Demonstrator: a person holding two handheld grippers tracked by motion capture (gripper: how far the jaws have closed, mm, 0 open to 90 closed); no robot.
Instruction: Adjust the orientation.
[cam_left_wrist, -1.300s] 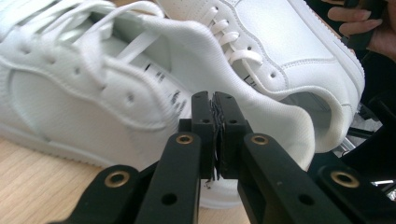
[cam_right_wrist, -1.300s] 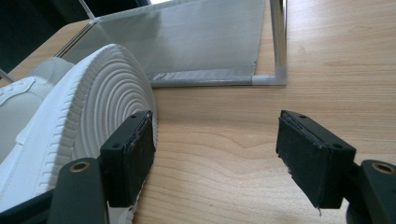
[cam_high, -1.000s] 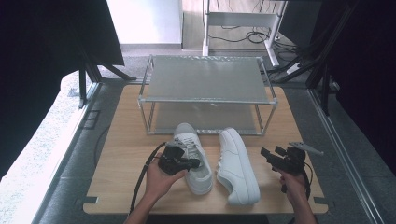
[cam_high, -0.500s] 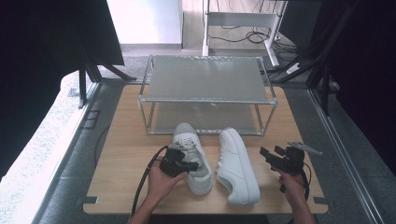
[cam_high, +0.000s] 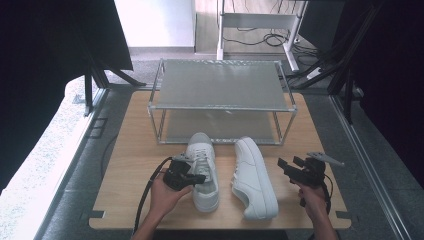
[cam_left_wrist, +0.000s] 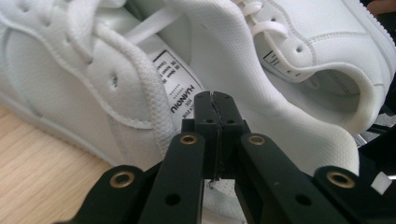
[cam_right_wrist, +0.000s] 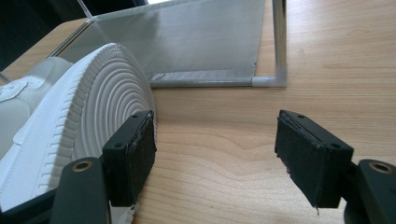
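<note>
Sneaker (cam_left_wrist: 116, 93) collar pinched in L gripper (cam_left_wrist: 215, 100) jaws.

Soft daylight falls evenly on the table (cam_high: 125, 150), edges sink into darkness, and close-up views blur slightly.

2 shoes (cam_high: 202, 170) (cam_high: 255, 177) lie side by side on the table (cam_high: 130, 150), in front of the rack (cam_high: 222, 97).

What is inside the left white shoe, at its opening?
In the left shoe, the left gripper is shut at the collar, beside the tongue label. The insole and toe space are hidden by the tongue.
</note>
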